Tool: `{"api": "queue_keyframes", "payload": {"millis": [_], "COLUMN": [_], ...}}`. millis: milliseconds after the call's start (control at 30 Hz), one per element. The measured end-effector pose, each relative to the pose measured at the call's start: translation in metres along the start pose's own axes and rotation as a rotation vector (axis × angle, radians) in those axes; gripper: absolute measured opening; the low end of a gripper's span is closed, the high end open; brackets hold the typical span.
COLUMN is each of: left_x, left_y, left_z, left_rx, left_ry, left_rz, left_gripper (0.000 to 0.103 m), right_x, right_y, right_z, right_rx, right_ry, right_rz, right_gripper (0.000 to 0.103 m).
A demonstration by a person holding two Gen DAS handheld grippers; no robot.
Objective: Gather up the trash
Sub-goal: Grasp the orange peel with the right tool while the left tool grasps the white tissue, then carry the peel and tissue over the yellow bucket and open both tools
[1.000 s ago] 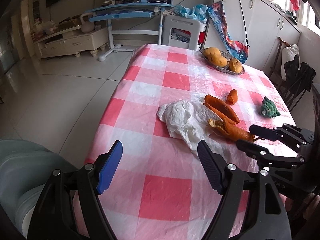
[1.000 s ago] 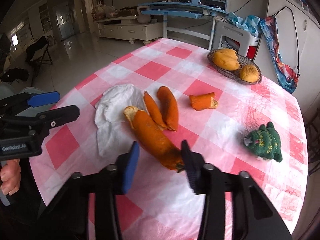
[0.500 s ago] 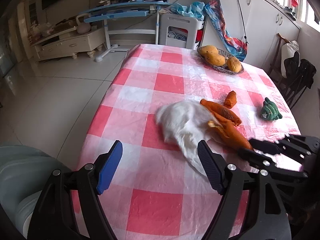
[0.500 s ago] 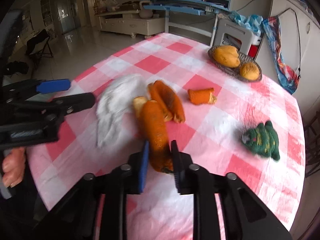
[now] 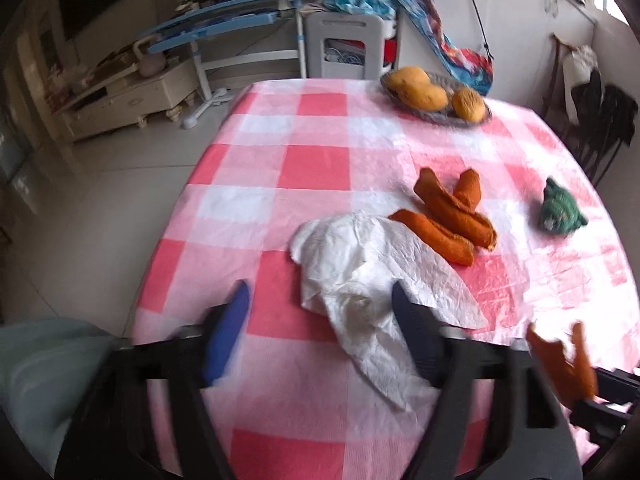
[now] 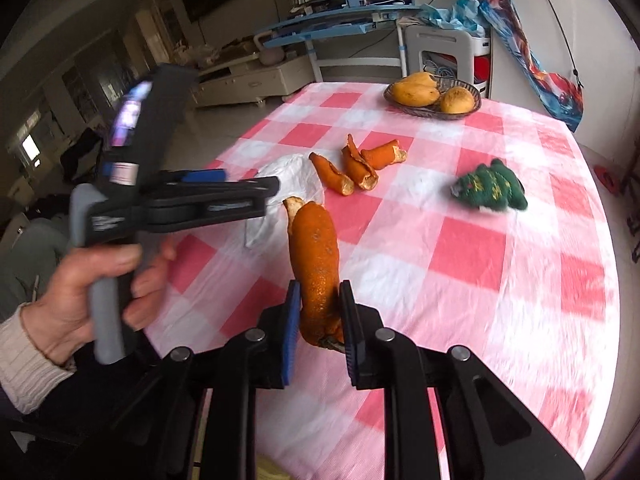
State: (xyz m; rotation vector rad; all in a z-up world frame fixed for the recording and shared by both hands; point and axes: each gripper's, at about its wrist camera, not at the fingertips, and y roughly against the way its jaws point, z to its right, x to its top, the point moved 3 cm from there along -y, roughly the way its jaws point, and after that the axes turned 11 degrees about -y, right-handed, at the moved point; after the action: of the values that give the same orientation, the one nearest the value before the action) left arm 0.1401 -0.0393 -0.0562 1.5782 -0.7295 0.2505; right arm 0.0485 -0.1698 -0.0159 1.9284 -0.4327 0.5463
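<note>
A long curled strip of orange peel (image 6: 314, 264) is being gripped in the right gripper (image 6: 319, 320) jaws above the pink-checked worktop (image 6: 460, 248), while the left gripper (image 5: 320, 332) jaws are being closed around the crumpled white paper napkin (image 5: 372, 276), not yet pressing it.

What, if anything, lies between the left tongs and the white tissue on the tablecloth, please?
Nothing visible. The crumpled white tissue already lies between the closing fingers of the left tongs, with no peel on that part; the nearest orange peel strips lie beyond it.
</note>
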Motion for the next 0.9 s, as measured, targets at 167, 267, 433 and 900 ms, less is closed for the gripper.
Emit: {"api": "queue_keyframes", "payload": {"millis": [167,267,433,900], "left_x": [-0.007,-0.019,-0.050,-0.115], "left_y": [0.007,0.025,0.067,0.155], "left_z": [0.004,-0.002,-0.017,-0.014], "left_rx": [-0.078,-0.099,-0.123,-0.137], "left_ry": [0.001,0.025,0.065,0.028], "left_rz": [0.013,0.032,0.056,0.101], "left_gripper": [0.012,0.012,0.012,0.012], "right_x": [-0.011,-0.018,-0.032,-0.100], "right_y": [0.008,0.014,0.025,0.048], "right_z": [-0.003,-0.007,-0.017,-0.062], "right_rx": [0.017,0.046,0.096,0.209], "right_ry": [-0.013,-0.015,-0.008,0.056], "right_rz": [0.007,0.012,0.012,-0.072], "right_gripper": [0.020,0.020,0.020,0.020]}}
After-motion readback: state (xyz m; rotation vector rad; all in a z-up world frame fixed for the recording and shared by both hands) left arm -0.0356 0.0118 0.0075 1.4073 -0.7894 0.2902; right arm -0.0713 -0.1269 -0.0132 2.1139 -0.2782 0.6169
